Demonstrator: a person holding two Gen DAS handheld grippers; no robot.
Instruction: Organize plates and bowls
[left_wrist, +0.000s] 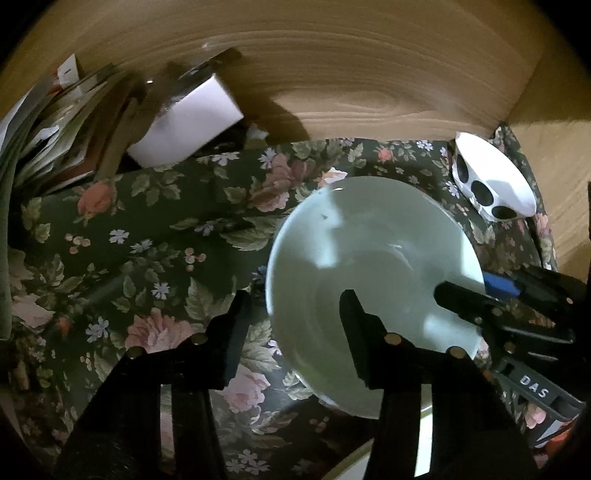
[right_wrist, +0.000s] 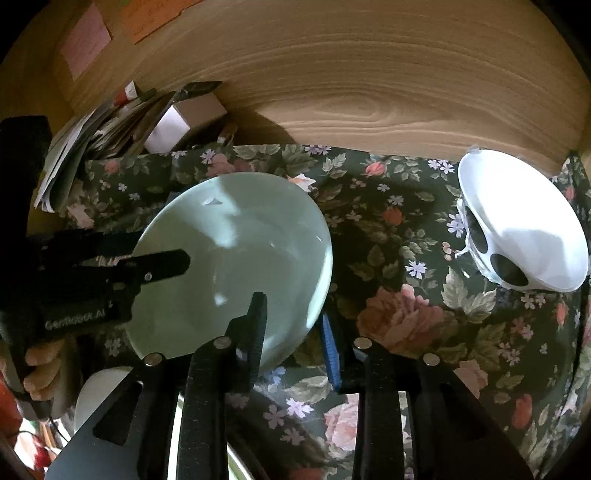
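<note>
A pale green bowl (left_wrist: 373, 273) sits over the floral cloth, also in the right wrist view (right_wrist: 236, 254). My left gripper (left_wrist: 295, 317) is open and straddles the bowl's left rim, one finger inside, one outside. My right gripper (right_wrist: 293, 325) is open and straddles the bowl's right rim, left finger inside, blue-padded right finger outside. Each gripper shows in the other's view: the right one (left_wrist: 480, 295), the left one (right_wrist: 147, 266). A white bowl with black spots (right_wrist: 517, 225) lies tilted at the far right, also in the left wrist view (left_wrist: 491, 177).
A dark floral cloth (right_wrist: 406, 314) covers the surface. A wooden wall (right_wrist: 351, 92) stands behind. A stack of papers and a white box (left_wrist: 184, 122) lean at the far left. A white dish rim (right_wrist: 99, 391) shows below the green bowl.
</note>
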